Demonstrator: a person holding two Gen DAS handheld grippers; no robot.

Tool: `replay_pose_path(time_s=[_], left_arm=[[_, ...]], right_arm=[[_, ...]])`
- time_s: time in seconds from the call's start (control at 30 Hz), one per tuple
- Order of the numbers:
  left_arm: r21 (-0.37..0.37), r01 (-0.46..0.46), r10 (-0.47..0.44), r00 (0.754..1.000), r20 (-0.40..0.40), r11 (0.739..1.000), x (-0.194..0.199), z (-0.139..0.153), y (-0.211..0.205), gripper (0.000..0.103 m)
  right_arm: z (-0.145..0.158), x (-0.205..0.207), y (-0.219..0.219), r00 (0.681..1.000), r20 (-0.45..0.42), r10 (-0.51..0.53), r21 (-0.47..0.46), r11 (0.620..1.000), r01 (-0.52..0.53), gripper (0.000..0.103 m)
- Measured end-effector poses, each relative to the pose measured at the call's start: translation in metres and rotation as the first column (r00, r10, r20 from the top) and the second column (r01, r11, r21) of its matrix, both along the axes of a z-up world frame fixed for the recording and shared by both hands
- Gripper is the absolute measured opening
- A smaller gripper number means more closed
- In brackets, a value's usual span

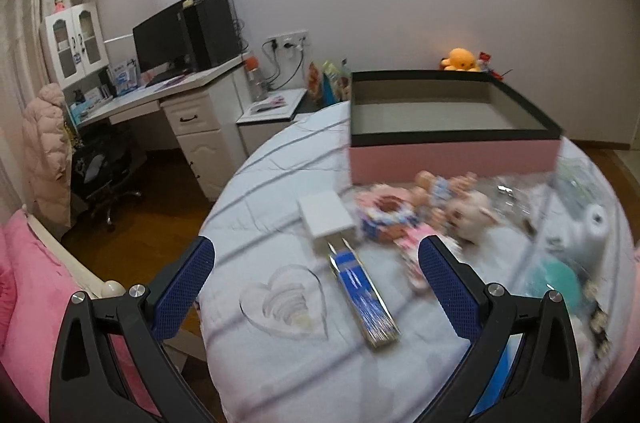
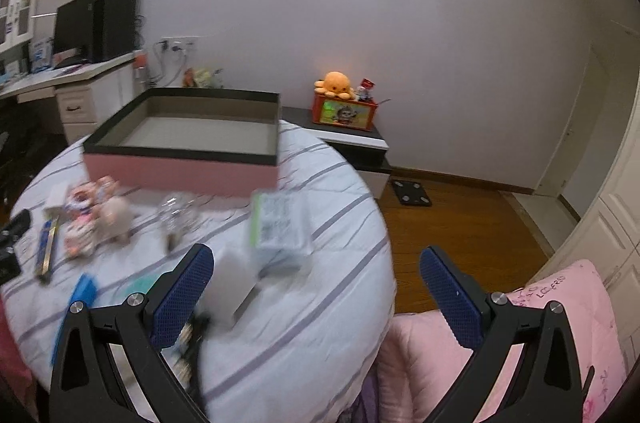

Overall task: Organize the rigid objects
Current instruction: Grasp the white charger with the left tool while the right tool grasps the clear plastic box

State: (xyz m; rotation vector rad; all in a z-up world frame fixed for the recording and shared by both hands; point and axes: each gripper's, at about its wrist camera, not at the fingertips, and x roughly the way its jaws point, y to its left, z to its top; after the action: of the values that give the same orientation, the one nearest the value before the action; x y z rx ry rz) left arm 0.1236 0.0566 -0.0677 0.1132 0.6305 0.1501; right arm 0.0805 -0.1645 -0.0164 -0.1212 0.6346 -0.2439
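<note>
A pink box with a black rim (image 1: 452, 153) (image 2: 188, 171) stands open and empty at the far side of the striped bed cover. In front of it lie a white box (image 1: 326, 215), a blue and gold flat box (image 1: 364, 297), a clear heart-shaped dish (image 1: 286, 301), small dolls (image 1: 424, 207) (image 2: 96, 215) and a light blue camera (image 1: 588, 239). My left gripper (image 1: 316, 283) hangs open above the heart dish and the blue box, holding nothing. My right gripper (image 2: 316, 283) is open over the bed's right edge, near a green-white packet (image 2: 280, 223) and a white block (image 2: 230, 297).
A desk with monitor and computer tower (image 1: 188, 35) stands at the back left, an office chair (image 1: 106, 175) before it. A low cabinet carries an orange plush (image 2: 336, 83) on a tin. A scale (image 2: 412, 193) lies on the wood floor. Pink bedding (image 2: 520, 343) lies at lower right.
</note>
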Motion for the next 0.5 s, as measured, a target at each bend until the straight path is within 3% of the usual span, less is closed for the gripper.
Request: replay_pose_path(time_s=[0.3,0.5], left_arm=[[-0.005,-0.064,0.063,0.994,-0.092,0.998,0.067,-0.019,0.023,0.103],[0.030,-0.073,0.077,0.982,-0.172,0.997,0.102,-0.043,0.025,0.103]], right_arm=[[-0.018,0.067,-0.012,0.996,-0.088,-0.005,-0.047,0.999,0.001,0.103],[-0.037,0.104,-0.018,0.985,-0.174,0.015,-0.044,0.999,-0.023,0.103]])
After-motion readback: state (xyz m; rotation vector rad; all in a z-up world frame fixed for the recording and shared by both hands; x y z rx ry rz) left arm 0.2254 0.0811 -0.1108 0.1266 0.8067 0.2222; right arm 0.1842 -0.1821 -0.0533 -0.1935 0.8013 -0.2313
